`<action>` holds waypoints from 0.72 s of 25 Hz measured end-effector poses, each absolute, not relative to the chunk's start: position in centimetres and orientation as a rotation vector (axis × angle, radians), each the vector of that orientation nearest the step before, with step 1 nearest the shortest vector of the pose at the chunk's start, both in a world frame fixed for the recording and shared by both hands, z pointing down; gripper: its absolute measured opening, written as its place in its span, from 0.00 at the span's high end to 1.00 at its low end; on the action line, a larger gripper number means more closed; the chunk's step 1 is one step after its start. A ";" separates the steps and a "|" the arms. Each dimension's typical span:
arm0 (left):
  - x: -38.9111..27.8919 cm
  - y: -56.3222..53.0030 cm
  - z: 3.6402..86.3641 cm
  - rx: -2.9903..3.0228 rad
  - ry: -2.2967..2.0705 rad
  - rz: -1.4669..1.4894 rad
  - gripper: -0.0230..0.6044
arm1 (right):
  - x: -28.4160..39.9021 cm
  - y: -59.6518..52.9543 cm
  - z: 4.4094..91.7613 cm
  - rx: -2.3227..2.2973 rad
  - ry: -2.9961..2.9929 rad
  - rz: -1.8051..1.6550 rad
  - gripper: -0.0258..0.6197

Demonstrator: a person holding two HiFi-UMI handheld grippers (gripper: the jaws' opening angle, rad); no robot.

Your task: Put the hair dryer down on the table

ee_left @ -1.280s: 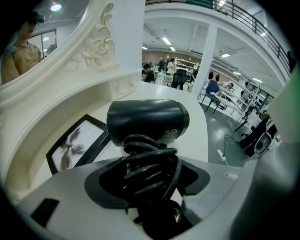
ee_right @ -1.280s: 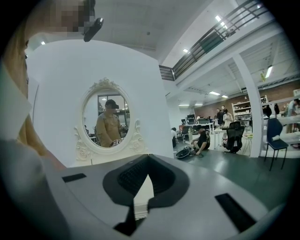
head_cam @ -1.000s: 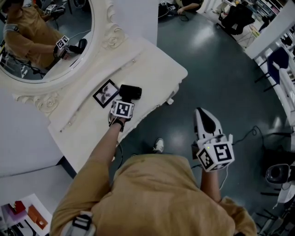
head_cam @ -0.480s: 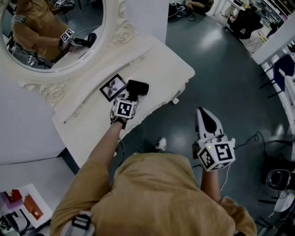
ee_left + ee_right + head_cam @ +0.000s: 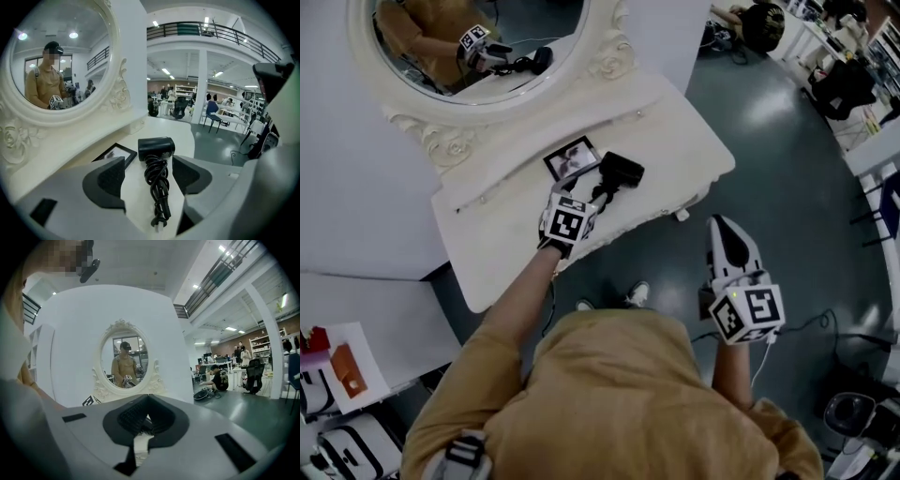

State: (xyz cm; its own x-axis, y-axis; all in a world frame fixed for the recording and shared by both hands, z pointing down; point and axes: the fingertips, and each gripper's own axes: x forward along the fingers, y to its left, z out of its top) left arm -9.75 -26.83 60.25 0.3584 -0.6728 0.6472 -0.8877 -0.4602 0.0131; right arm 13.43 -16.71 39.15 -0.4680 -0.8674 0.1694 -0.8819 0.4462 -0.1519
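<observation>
The black hair dryer lies on the white dressing table, its coiled cord trailing toward me. My left gripper hovers just short of it, and its jaws have just been opening. They stand wide apart in the left gripper view. The dryer and cord show in the gap below them, and neither pad touches them. My right gripper hangs over the floor to the right of the table. Its jaws are closed together on nothing.
A small framed picture lies just left of the dryer. An ornate oval mirror stands at the back of the table and reflects the person. Grey floor lies to the right, with chairs and people far off.
My left gripper has let go of the hair dryer and drawn back and up from it. The dryer stays on the table. The right gripper has shifted slightly sideways.
</observation>
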 end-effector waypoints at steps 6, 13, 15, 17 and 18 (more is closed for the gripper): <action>-11.9 -25.0 55.2 2.399 -1.498 0.687 0.57 | 10.1 -16.7 39.0 1.488 -2.657 0.316 0.96; -15.0 -22.9 51.4 2.390 -1.624 0.561 0.76 | 7.9 -16.4 39.0 1.428 -2.672 0.317 0.96; -16.3 -22.4 50.6 2.375 -1.677 0.542 0.83 | 7.2 -16.2 38.7 1.391 -2.699 0.325 0.96; -17.7 -21.9 50.0 2.350 -1.728 0.519 0.90 | 6.4 -16.2 38.2 1.360 -2.723 0.312 0.96; -18.4 -21.7 49.6 2.339 -1.749 0.501 0.93 | 6.1 -16.2 38.0 1.347 -2.732 0.296 0.96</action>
